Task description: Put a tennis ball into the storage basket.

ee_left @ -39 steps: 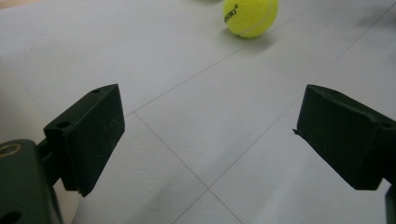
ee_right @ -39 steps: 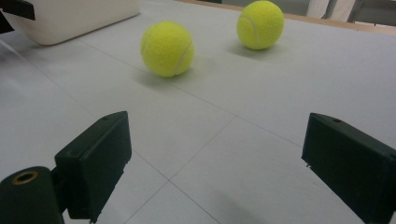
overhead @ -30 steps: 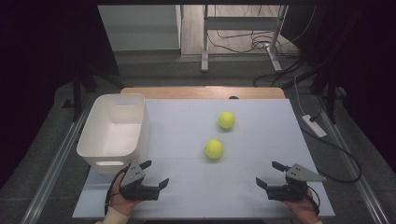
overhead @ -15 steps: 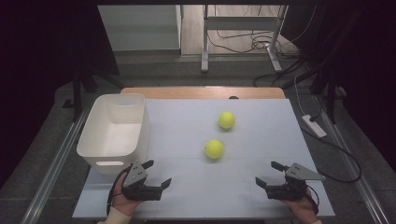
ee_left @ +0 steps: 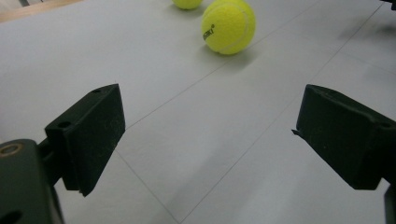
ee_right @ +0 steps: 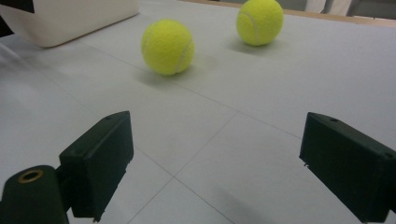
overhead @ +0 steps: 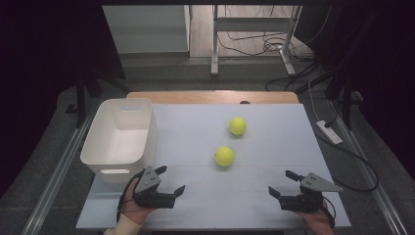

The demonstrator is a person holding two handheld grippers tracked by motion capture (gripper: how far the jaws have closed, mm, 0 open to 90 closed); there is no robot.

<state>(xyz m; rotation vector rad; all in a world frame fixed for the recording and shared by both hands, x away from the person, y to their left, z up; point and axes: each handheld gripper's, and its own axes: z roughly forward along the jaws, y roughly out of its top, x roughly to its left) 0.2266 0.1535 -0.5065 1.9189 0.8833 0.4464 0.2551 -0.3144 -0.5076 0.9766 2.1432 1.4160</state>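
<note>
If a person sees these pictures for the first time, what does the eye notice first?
Two yellow balls stand out on the pale table: the near ball at the middle, the far ball just behind it. A white bin stands at the table's left edge. The left gripper and right gripper wait at the near edge, open and holding nothing.

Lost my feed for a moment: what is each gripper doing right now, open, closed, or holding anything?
Left gripper: open, nothing between its jaws, short of the nearer tennis ball.
Right gripper: open, nothing held, jaws over the bare table.
</note>
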